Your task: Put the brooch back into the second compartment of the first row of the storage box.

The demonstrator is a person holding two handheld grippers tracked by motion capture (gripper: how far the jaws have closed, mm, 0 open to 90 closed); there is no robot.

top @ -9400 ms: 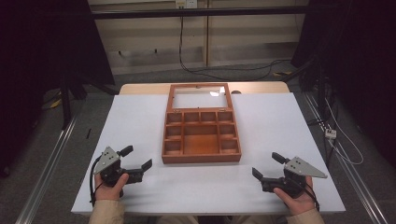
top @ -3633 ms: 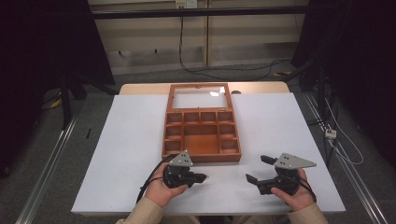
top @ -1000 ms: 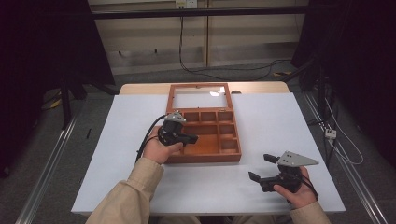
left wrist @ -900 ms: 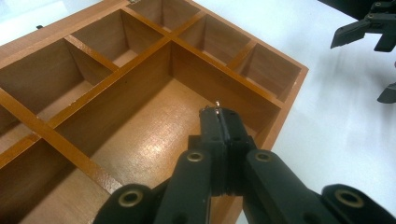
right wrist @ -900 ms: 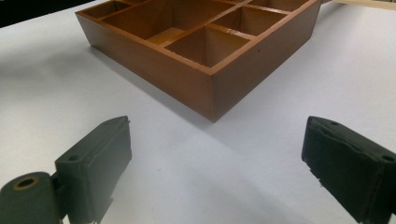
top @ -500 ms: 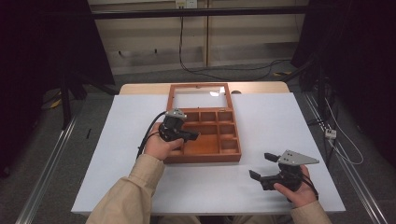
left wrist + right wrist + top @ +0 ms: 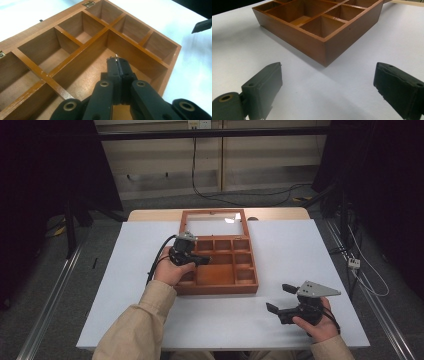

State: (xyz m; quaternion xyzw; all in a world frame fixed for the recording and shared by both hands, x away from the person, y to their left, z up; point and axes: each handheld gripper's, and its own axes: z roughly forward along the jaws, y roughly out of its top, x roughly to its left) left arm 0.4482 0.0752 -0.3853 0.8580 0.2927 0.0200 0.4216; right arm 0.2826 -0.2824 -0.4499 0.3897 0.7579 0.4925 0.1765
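My high camera looks forward and down over the whole white table. My left gripper camera sits close above the wooden tray, facing into its compartments. My right one sits low near the tabletop, seeing that tray's corner farther off.

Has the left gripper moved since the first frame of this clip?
Yes. The left gripper has gone forward and rightward from the bare table left of the wooden box, and now hangs over the box's compartments, jaws shut.
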